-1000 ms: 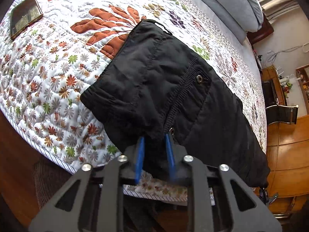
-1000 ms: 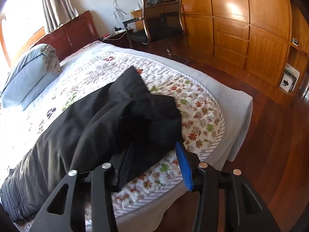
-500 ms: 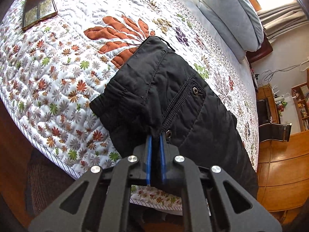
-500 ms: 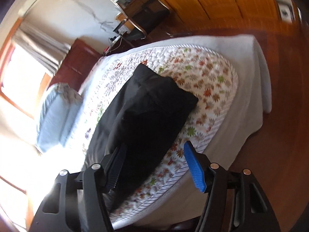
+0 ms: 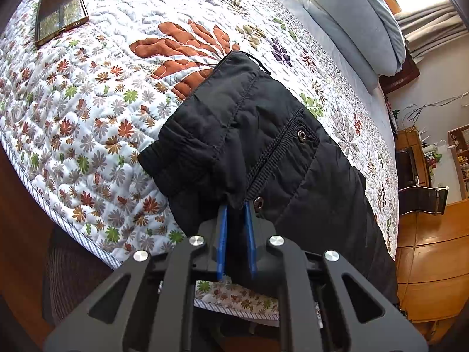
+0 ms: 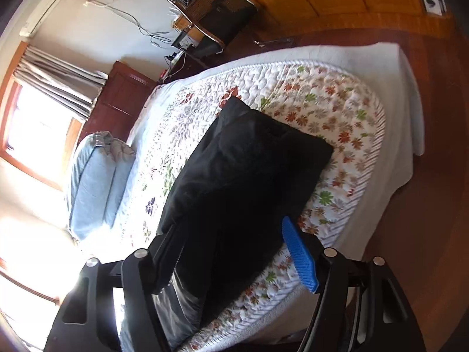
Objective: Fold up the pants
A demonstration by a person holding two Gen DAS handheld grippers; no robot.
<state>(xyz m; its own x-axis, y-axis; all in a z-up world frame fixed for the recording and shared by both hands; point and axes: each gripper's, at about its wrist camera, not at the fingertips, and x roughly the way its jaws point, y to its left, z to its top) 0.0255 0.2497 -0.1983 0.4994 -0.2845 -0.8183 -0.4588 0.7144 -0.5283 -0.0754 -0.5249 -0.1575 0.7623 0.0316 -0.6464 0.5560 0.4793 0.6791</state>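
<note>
**Claw pinches the waistband while the other hangs open over the legs**

Left claw [image 5: 236, 220] is clamped on a fold of the black pants [image 5: 263, 152] at the near edge of the waist, right beside a metal snap [image 5: 258, 202]; its blue fingers [image 5: 222, 234] stand nearly parallel with dark cloth bunched between them. Holding that corner makes sense: it gives a firm handle on the thick top end, so the waist can be lifted and carried over the legs in one piece.

Right claw [image 6: 234, 252] is spread wide, its blue finger [image 6: 299, 255] clear of the cloth on one side and its dark finger on the other, straddling the pants [image 6: 246, 170] without gripping them. It looks placed to take the near edge at the leg end, though nothing is caught yet.

The pants lie lengthwise on the flowered quilt [image 5: 88, 117] of the bed, near its edge, already doubled leg on leg. A phone [image 5: 60, 11] rests well apart at the far corner, and a blue pillow [image 5: 360, 14] sits by the headboard.

Against the frame half a second back, the left claw's fingers have opened slightly around a thicker wad of cloth, and the waist sits a little further off. The right view has rolled further, and the leg end now fills more of the space between its fingers.
</note>
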